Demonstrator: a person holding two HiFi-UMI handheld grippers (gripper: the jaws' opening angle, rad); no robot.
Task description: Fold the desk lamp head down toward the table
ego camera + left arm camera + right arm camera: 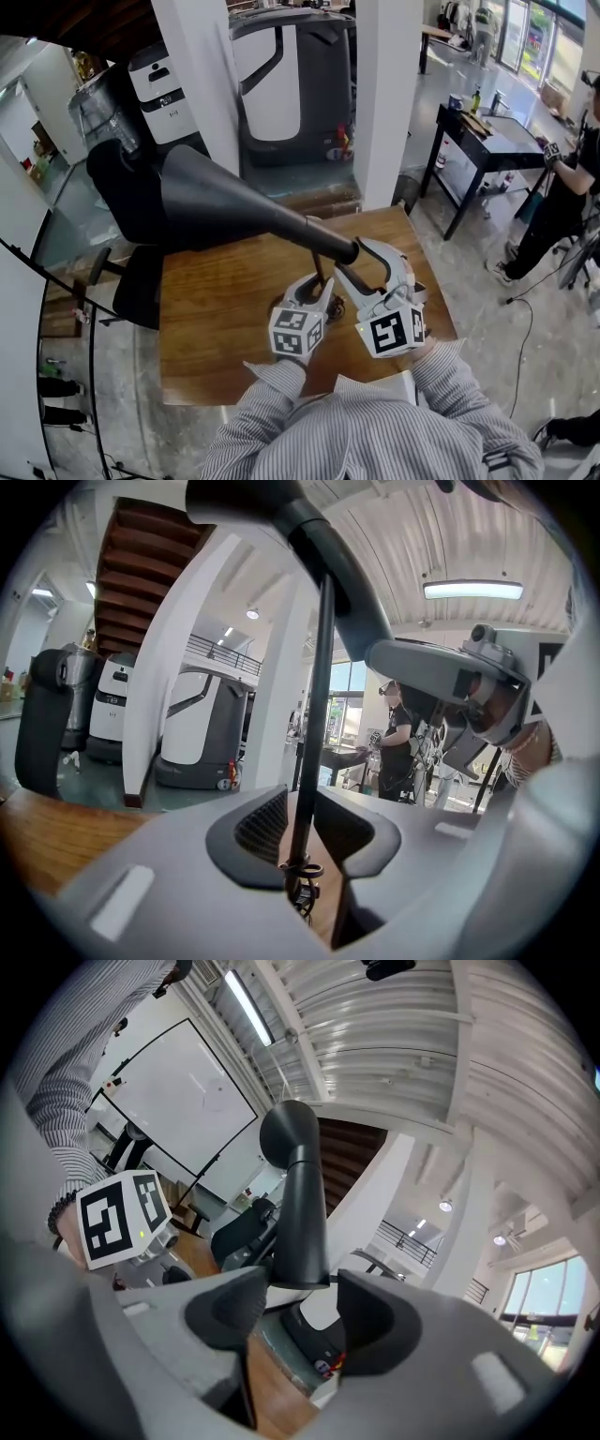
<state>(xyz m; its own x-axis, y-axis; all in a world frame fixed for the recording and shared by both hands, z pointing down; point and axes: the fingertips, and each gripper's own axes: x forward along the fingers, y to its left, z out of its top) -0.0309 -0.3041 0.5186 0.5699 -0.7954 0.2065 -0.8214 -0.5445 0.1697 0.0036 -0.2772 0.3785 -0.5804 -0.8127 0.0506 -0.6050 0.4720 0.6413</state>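
Wooden table (216, 309), lamp head (187, 202) not folded.
Left gripper (302, 827) spread round stem (317, 724), right gripper (300, 1307) spread round neck (302, 1213); push may slip, tip it.

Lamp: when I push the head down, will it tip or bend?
Probably top-heavy: the big head overhangs far from the thin stem, so it may tip unless steadied. The stem looks rigid, so it likely pivots at a joint rather than bending. The smooth neck might slip in a grip.
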